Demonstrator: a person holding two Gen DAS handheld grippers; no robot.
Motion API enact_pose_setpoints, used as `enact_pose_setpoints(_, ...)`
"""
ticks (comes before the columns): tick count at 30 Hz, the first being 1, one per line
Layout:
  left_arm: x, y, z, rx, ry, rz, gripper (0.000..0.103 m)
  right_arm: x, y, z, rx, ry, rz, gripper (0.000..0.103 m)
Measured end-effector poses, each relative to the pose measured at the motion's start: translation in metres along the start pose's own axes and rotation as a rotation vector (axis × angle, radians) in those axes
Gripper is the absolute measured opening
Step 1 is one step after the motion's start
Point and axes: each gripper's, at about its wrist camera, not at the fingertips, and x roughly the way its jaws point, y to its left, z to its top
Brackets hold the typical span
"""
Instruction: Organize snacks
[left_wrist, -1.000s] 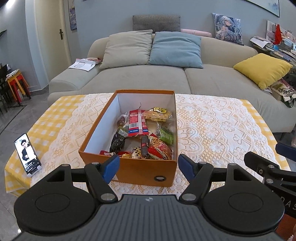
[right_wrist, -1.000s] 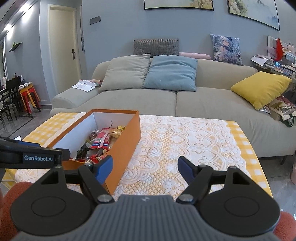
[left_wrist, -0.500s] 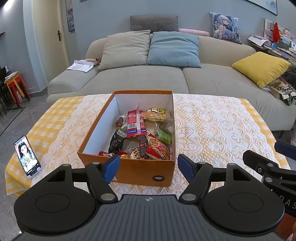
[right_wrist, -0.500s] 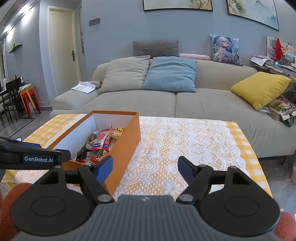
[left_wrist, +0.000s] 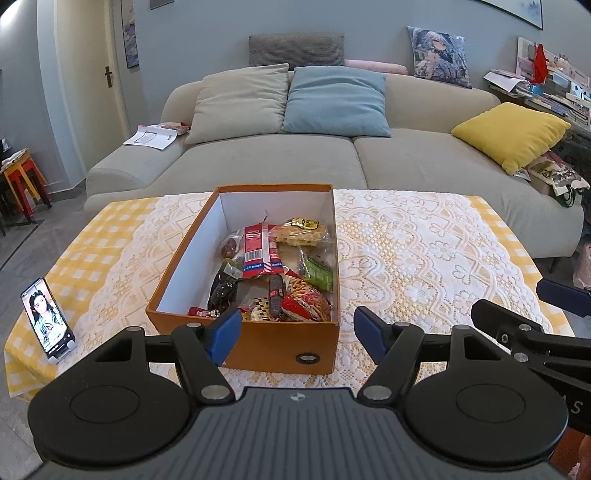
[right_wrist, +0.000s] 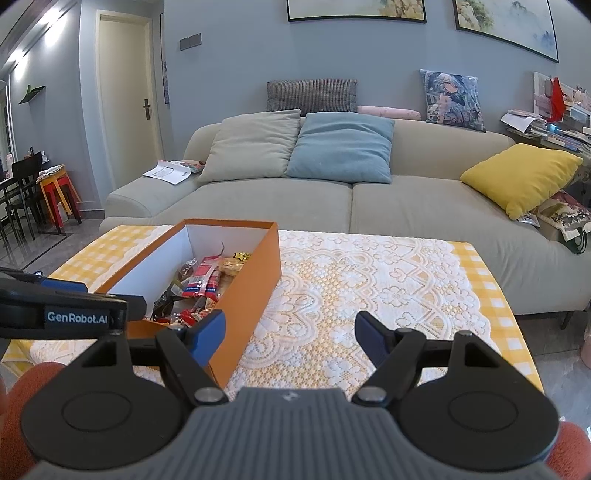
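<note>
On the lace-covered table (left_wrist: 424, 251), left of centre, sits an open orange box (left_wrist: 258, 341) holding a heap of snack packets (left_wrist: 275, 273): a red-and-white pack (left_wrist: 258, 249), a green pouch (left_wrist: 317, 273), a clear bag of yellow biscuits (left_wrist: 301, 232). Left gripper (left_wrist: 297, 328) hovers at the box's near end, jaws spread wide, holding nothing. Right gripper (right_wrist: 290, 332) hangs beside the box's right wall, jaws likewise wide and empty. Phone (left_wrist: 48, 321) propped upright at the table's left edge. Grey sofa (left_wrist: 258, 162) behind, with a yellow cushion (left_wrist: 511, 134).
</note>
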Motion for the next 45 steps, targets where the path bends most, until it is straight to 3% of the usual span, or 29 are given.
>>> enact_pose_setpoints(26, 0.0006, -0.0016, 0.0003, 0.014, 0.014, -0.032, 0.08, 0.0041, -0.0022, -0.0007, -0.001, 0.016, 0.005, 0.075)
enact_pose_setpoints(45, 0.0017, 0.0035, -0.0014, 0.009, 0.023, -0.015, 0.08, 0.0053, -0.0023, -0.0006, -0.006, 0.024, 0.006, 0.075)
